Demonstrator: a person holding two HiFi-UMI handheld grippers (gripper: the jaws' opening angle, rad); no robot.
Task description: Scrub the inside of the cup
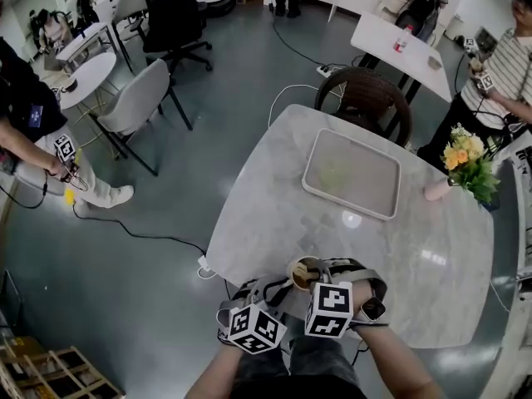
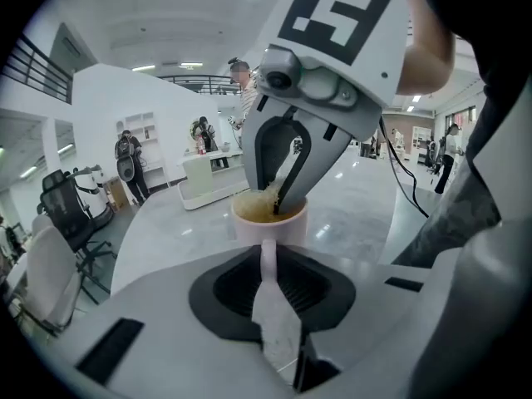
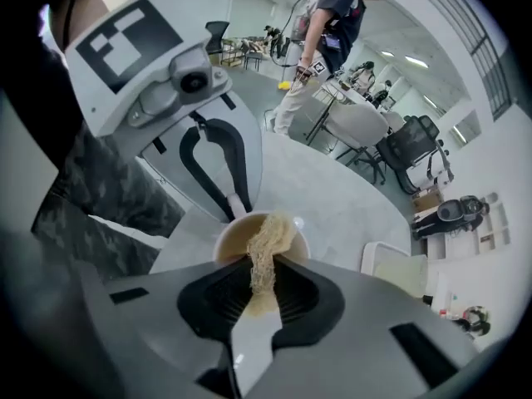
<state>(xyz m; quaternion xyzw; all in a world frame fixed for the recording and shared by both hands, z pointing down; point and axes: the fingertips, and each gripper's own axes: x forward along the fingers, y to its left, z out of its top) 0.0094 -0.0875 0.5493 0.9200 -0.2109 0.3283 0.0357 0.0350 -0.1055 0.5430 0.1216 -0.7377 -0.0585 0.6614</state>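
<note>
Item: pale pinkish ceramic cup w/ side handle (image 1: 304, 271), upright at near edge of white marble counter (image 1: 416, 256), directly in front of you. Your left gripper (image 2: 268, 260): fingers narrow, clamped on the handle, prob. to stop the cup turning or sliding under scrub pressure. Your right gripper (image 3: 258, 281): fingers pinched on tan fibrous scrub pad (image 3: 266, 243), free end hanging over rim into cup, so pad reaches inside while fingers stay out. Est. stage: scrubbing in hand.
</note>
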